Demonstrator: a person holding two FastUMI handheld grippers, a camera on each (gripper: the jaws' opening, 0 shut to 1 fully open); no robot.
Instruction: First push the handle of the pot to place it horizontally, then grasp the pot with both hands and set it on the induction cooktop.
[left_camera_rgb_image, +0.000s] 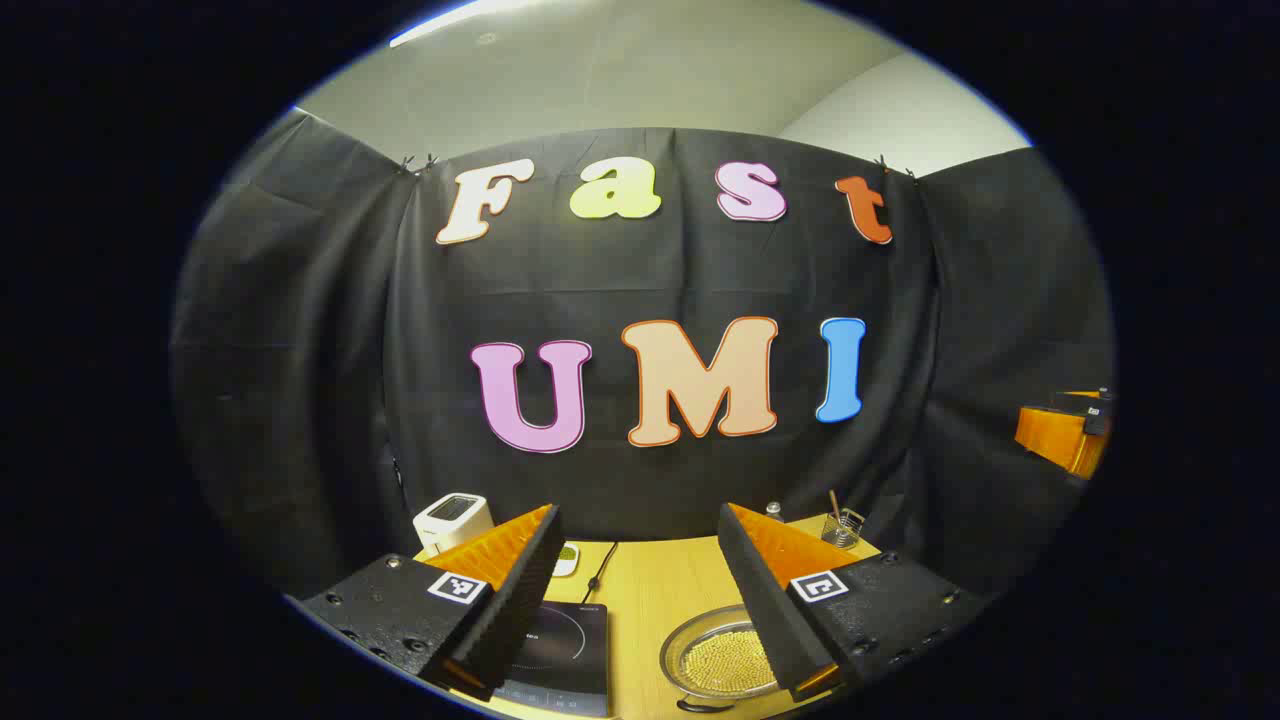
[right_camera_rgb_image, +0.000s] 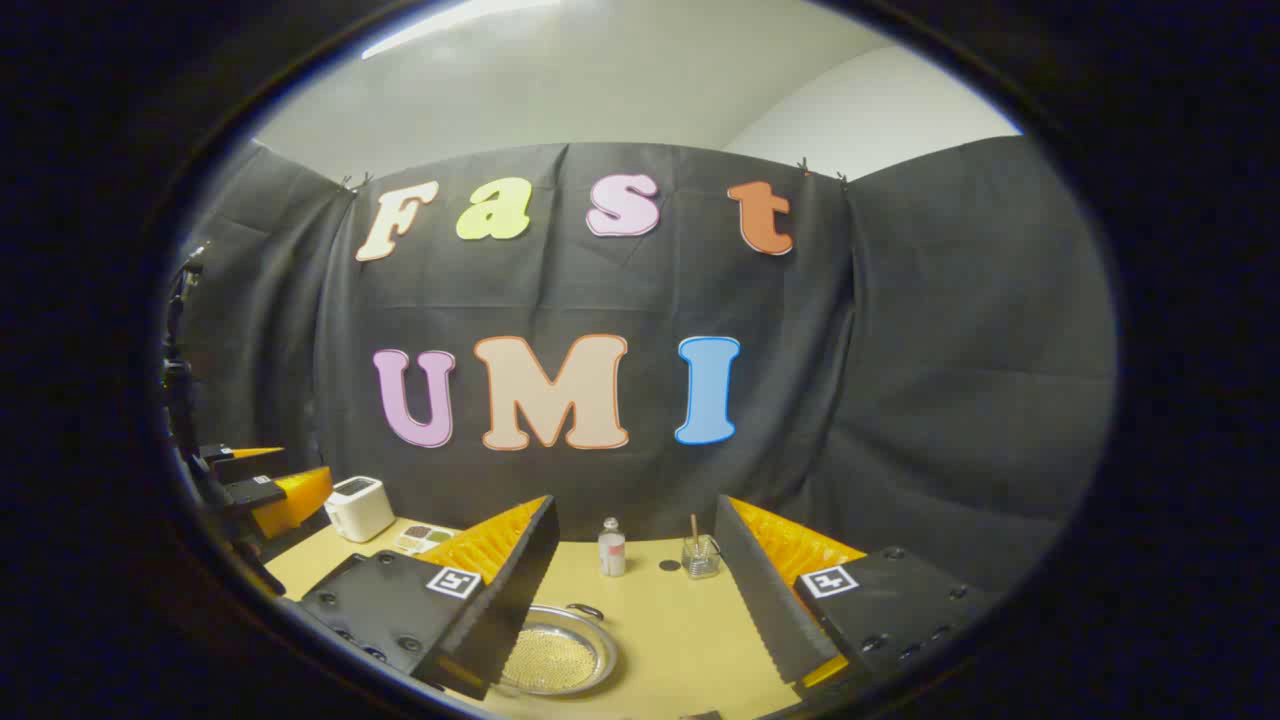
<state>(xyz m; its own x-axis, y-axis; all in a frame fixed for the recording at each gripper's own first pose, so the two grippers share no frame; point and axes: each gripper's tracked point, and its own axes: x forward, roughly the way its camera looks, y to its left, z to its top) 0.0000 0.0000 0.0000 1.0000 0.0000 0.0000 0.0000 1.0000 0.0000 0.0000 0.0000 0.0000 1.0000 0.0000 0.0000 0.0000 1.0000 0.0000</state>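
Left gripper view is showing the left gripper (left_camera_rgb_image: 640, 590) hanging above the table (left_camera_rgb_image: 650, 590), jaws apart, with the pot (left_camera_rgb_image: 722, 655) sitting just right of the cooktop (left_camera_rgb_image: 560, 655). Right gripper (right_camera_rgb_image: 635, 590) is also hovering with jaws apart, pot (right_camera_rgb_image: 556, 655) lying below its left finger, toaster (right_camera_rgb_image: 358, 508) at the back left.

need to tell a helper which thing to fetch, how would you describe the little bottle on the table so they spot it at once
Start at the light wooden table and look along its back edge, against the black cloth wall. There stands a small clear bottle with a pale cap, upright, just left of a small wire holder with a stick in it. It is the only capped bottle there.
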